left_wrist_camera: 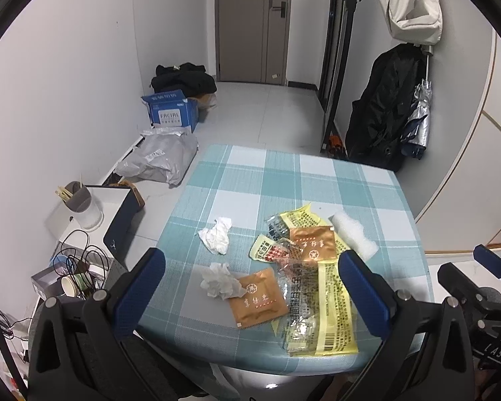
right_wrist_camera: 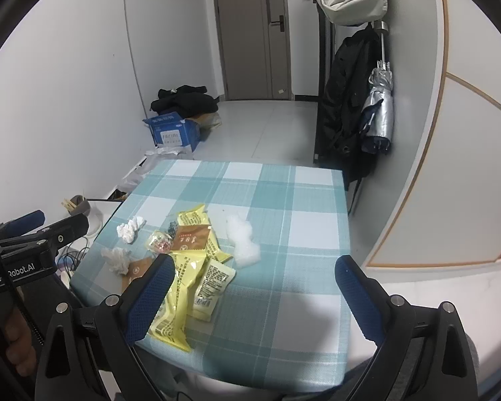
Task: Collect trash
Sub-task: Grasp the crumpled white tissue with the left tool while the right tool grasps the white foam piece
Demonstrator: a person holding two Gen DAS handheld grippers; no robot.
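Note:
Trash lies on a small table with a teal checked cloth (left_wrist_camera: 260, 173). There are two crumpled tissues (left_wrist_camera: 217, 235) (left_wrist_camera: 220, 280), two brown sachets (left_wrist_camera: 259, 302) (left_wrist_camera: 312, 244), yellow wrappers (left_wrist_camera: 337, 314), clear crinkled wrappers (left_wrist_camera: 280, 254) and a white foam wad (left_wrist_camera: 352, 234). My left gripper (left_wrist_camera: 254, 284) is open above the near edge, with the pile between its blue fingers but untouched. My right gripper (right_wrist_camera: 255, 295) is also open and holds nothing. It hovers over the near right part of the cloth (right_wrist_camera: 284, 200); yellow wrappers (right_wrist_camera: 180, 300) lie by its left finger and the foam wad (right_wrist_camera: 242, 240) further off.
On the floor to the left are a blue carton (left_wrist_camera: 173, 112), a grey plastic bag (left_wrist_camera: 160, 158), black clothes (left_wrist_camera: 183, 77) and a low white stand (left_wrist_camera: 110, 200) with a cup and cables. A coat and an umbrella (left_wrist_camera: 417, 123) hang at the right. A door (left_wrist_camera: 250, 23) is behind.

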